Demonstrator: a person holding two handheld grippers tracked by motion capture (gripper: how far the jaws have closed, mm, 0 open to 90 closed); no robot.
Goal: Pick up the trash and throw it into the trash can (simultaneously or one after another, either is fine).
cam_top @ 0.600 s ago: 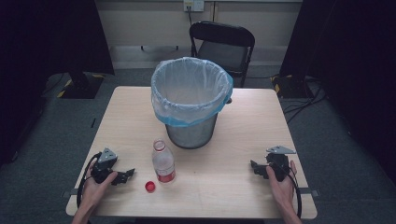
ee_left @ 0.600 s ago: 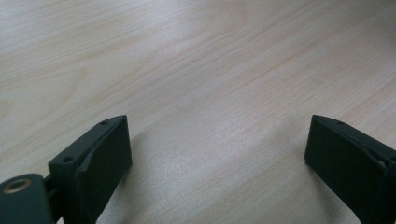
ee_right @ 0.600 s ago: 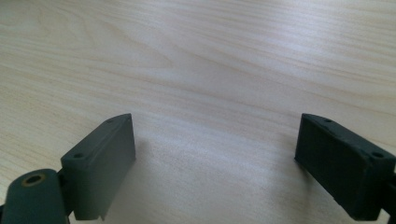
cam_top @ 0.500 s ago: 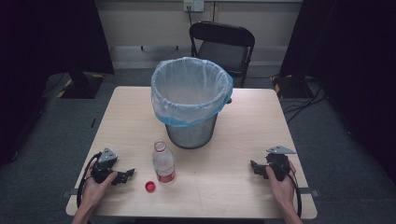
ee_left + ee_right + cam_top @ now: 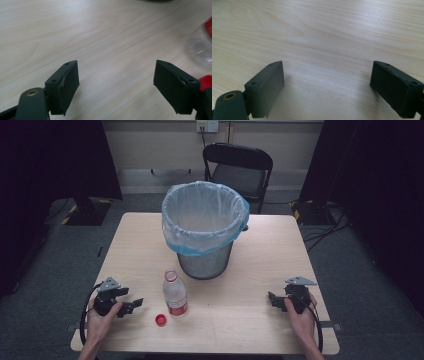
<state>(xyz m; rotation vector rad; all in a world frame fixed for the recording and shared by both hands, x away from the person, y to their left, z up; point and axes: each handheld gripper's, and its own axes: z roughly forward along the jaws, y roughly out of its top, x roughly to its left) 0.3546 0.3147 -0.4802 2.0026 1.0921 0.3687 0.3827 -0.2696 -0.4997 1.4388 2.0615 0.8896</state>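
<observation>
The left gripper [image 5: 131, 305] is rested on the desk [image 5: 280, 250] with its jaws spread wide and nothing between them. Just off its jaw tips, a small red cap [image 5: 160, 320] is seen lying on the wood, and right beyond the cap a clear bottle [image 5: 175, 293] with a red label is stood upright, uncapped. In the left gripper view, the bottle [image 5: 201, 45] is caught blurred past the right-hand jaw. The right gripper [image 5: 274, 300] is likewise held wide and empty, well apart from the bottle. A lined waste bin [image 5: 205, 227] is placed behind the bottle.
</observation>
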